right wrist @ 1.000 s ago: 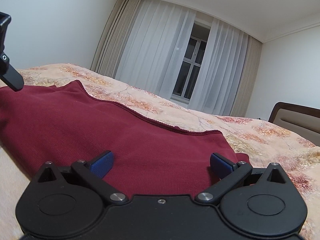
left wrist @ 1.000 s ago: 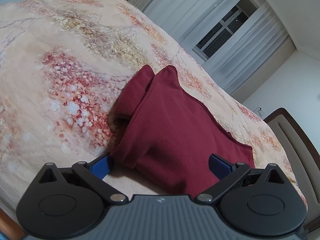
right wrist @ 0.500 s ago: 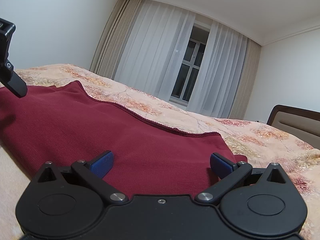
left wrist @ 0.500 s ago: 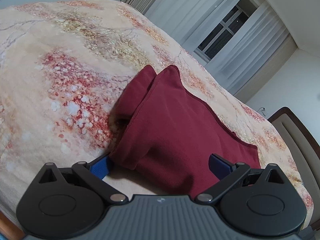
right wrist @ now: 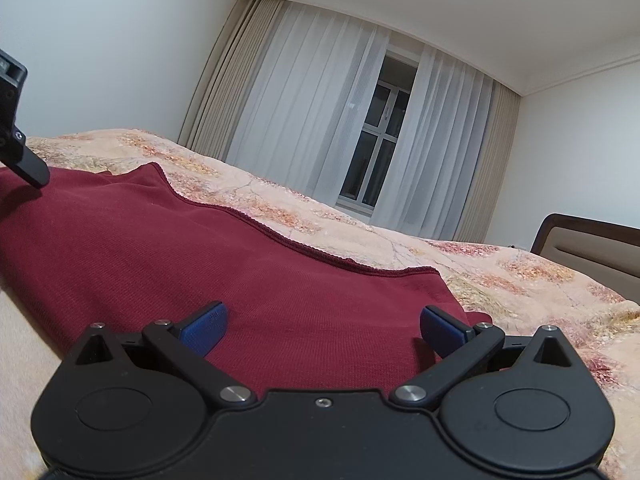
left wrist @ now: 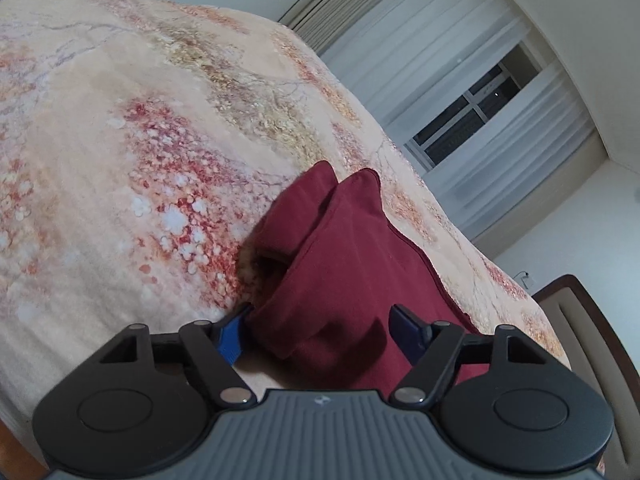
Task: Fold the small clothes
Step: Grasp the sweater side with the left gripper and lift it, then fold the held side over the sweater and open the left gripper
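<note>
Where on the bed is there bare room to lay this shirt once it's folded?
Bare bedspread spreads wide to the left of the maroon shirt, and a band runs between its far hem and the headboard. It's crowded at the near edge, where the left claw and right claw straddle the shirt.

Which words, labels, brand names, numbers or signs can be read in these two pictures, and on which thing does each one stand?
No text can be read in either view.
Left gripper: a small pale mark on its ribbed grey body, too small to read.
Dark red garment: no label or print shows.
Floral bedspread: pattern only, no words.
Right gripper: plain black body, one screw, no writing.
</note>
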{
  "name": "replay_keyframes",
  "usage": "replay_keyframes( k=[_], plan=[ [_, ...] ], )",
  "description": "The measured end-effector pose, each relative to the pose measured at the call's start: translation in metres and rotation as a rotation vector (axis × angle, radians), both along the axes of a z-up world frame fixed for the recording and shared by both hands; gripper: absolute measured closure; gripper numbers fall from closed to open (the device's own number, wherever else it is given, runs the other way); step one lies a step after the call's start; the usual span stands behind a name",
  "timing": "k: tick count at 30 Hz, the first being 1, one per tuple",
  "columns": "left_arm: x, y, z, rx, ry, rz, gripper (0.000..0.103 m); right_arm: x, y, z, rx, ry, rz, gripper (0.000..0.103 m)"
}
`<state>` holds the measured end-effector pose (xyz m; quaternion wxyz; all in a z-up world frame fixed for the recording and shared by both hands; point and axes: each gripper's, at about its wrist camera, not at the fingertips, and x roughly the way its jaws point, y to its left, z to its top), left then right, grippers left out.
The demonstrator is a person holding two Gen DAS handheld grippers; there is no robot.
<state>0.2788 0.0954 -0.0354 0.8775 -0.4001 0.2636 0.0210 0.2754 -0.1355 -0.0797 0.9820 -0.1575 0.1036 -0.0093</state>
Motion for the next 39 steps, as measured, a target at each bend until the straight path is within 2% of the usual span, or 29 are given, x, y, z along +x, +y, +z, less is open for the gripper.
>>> replay_keyframes(
  k=[2, 4, 5, 6, 8, 11, 16, 21, 26, 30, 34, 39],
  plan=[
    [0.005, 0.0, 0.001, 0.002, 0.005, 0.013, 0.026, 0.0, 0.0, 0.0, 0.0, 0.0, 0.0, 0.001],
    [0.01, -0.001, 0.002, 0.017, 0.015, 0.047, 0.044, 0.0, 0.0, 0.0, 0.002, 0.001, 0.001, 0.001],
    [0.013, -0.001, 0.002, 0.016, 0.017, 0.044, 0.066, 0.0, -0.001, 0.001, 0.005, 0.005, 0.003, 0.001],
    [0.016, 0.0, 0.001, 0.001, 0.014, 0.037, 0.073, 0.0, -0.002, 0.003, 0.011, 0.011, 0.009, 0.001],
    [0.017, -0.003, 0.005, 0.005, -0.003, 0.041, 0.081, 0.001, -0.006, 0.009, 0.027, 0.034, 0.024, 0.001],
    [0.017, -0.015, 0.024, 0.113, -0.088, 0.005, 0.083, -0.002, -0.011, 0.016, 0.024, 0.031, 0.027, 0.001],
    [0.026, -0.048, 0.063, 0.272, -0.218, -0.124, 0.084, -0.01, -0.02, 0.021, -0.016, 0.023, 0.024, 0.001],
    [0.046, -0.098, 0.099, 0.353, -0.318, -0.292, 0.085, -0.018, -0.049, 0.028, 0.003, 0.014, -0.013, 0.001],
    [0.058, -0.165, 0.124, 0.408, -0.391, -0.483, 0.086, -0.028, -0.085, 0.032, 0.004, 0.024, -0.061, 0.001],
    [0.062, -0.224, 0.123, 0.447, -0.402, -0.646, 0.086, -0.043, -0.113, 0.029, -0.007, 0.035, -0.123, 0.001],
    [0.06, -0.276, 0.103, 0.474, -0.362, -0.781, 0.087, -0.059, -0.136, 0.025, 0.02, 0.06, -0.169, 0.001],
    [0.057, -0.303, 0.075, 0.498, -0.291, -0.84, 0.087, -0.072, -0.149, 0.021, 0.07, 0.082, -0.171, 0.001]
  ],
)
